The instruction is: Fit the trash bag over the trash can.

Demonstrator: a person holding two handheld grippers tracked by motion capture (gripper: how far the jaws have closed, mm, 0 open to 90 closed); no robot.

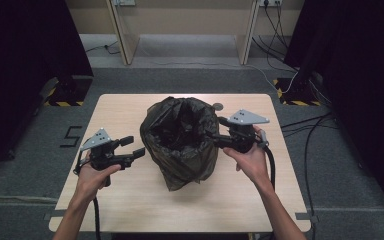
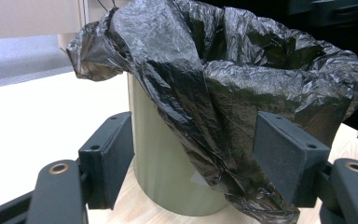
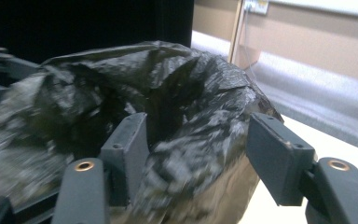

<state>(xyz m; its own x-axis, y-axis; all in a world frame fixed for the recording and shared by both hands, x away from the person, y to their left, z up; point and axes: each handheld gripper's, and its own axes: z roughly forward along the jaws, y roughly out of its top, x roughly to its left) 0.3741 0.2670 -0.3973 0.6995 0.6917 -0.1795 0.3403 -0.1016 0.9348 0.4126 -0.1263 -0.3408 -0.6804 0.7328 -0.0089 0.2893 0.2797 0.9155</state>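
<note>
A black plastic bag [image 1: 180, 140] lines a pale round bin [image 2: 163, 172] that stands in the middle of the wooden table [image 1: 130, 205]. The bag's crumpled rim folds over the bin's top and hangs down its side. My left gripper [image 1: 134, 146] is held level just left of the bag [image 2: 214, 70], open, its jaws apart in front of the bin wall with nothing pressed. My right gripper [image 1: 219, 131] is at the bag's right rim, raised to the height of the bin's top. Its jaws [image 3: 198, 149] stand open, with crumpled bag film [image 3: 144, 93] between and beyond them, not pinched.
A small dark disc [image 1: 217, 106] lies on the table behind the bag. Cables [image 1: 300, 125] run over the grey floor to the right of the table. Black curtains flank both sides, and a wooden frame [image 1: 122, 35] stands at the back.
</note>
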